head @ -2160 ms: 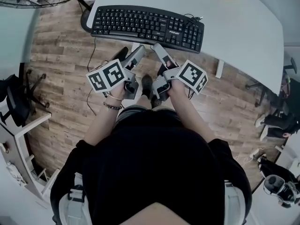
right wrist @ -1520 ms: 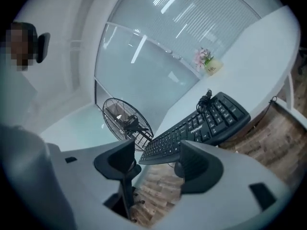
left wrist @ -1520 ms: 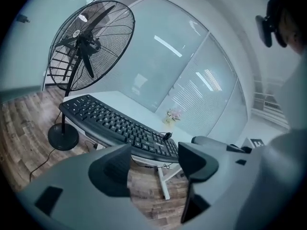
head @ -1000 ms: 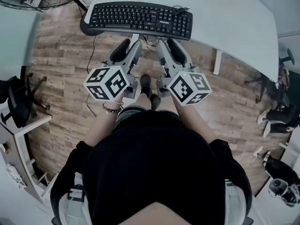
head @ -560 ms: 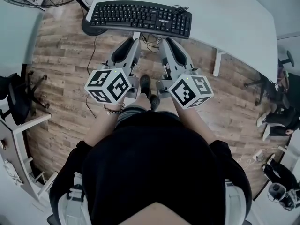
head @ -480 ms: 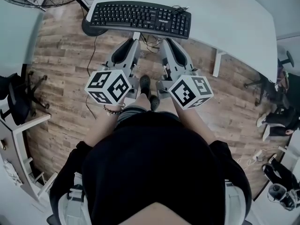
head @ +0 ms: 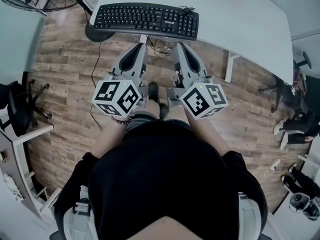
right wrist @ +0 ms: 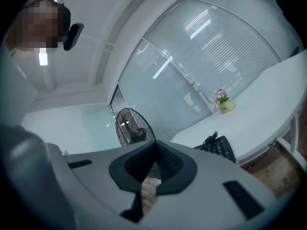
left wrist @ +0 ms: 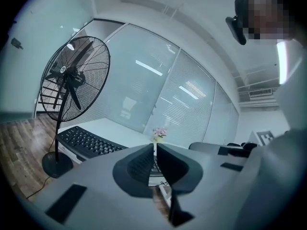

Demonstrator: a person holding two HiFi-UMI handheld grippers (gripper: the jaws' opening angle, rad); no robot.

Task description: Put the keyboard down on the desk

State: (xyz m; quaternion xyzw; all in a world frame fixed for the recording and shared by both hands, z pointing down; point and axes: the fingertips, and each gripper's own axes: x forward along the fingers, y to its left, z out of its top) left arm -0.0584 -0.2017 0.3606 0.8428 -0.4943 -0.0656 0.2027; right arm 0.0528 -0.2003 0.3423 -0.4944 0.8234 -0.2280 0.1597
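Before the keyboard (head: 145,20), both grippers (head: 142,46) (head: 179,46) just closed empty.

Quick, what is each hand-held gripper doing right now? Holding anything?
Left hand-held gripper: shut, jaws just closed, holding nothing.
Right hand-held gripper: shut, jaws just closed, holding nothing.

Matt black plastic keyboard (head: 146,20), smooth white worktop (head: 240,19) (faint sheen), grainy wood-plank floor (head: 65,79), grey plastic fingers (left wrist: 144,164) with ribbed pads
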